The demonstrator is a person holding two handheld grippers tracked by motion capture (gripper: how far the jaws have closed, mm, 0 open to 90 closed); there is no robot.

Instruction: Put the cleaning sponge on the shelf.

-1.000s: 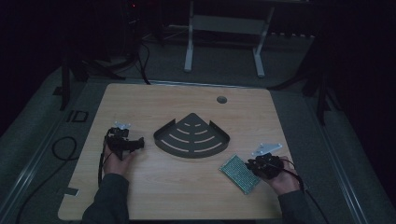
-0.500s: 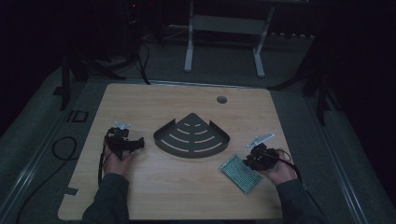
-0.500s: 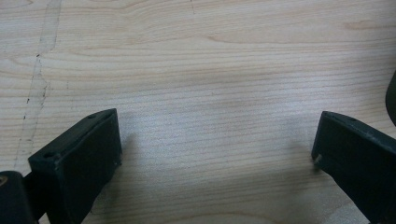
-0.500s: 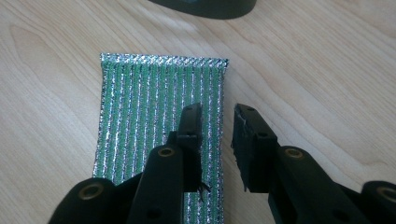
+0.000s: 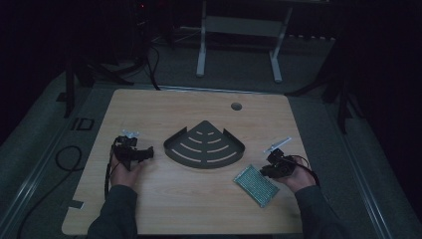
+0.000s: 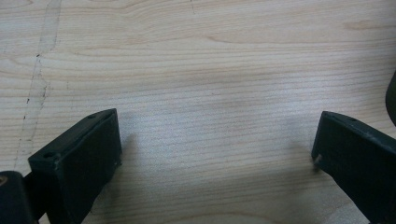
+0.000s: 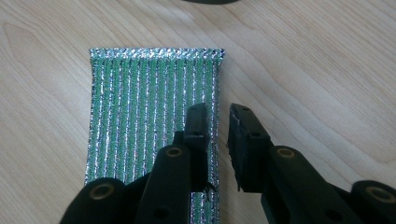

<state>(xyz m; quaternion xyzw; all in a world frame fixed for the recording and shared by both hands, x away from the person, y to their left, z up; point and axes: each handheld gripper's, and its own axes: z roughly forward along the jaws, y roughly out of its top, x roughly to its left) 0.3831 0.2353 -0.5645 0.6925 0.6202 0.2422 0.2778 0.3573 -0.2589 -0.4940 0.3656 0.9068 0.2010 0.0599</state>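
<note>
A green, glittery scouring pad (image 5: 256, 185) (image 7: 149, 121) lies flat on the wooden table (image 5: 199, 209), in front of a black quarter-round slotted rack (image 5: 204, 147). My right gripper (image 5: 265, 173) (image 7: 218, 112) hangs over the pad's right edge. One jaw is above the pad and the other above bare wood. Its jaws have just been closing; a narrow gap remains and they press on nothing. My left gripper (image 5: 145, 153) (image 6: 217, 135) rests left of the rack, wide open over bare wood.
A round cable hole (image 5: 236, 106) sits near the table's far edge. A white metal frame (image 5: 239, 30) stands on the floor beyond the table. Cables (image 5: 64, 157) lie on the floor at the left. A person's sleeves come in from the bottom.
My right gripper has shifted a little to the left, onto the pad's edge, and its jaws stand narrower. The left gripper, rack and pad have not moved.
</note>
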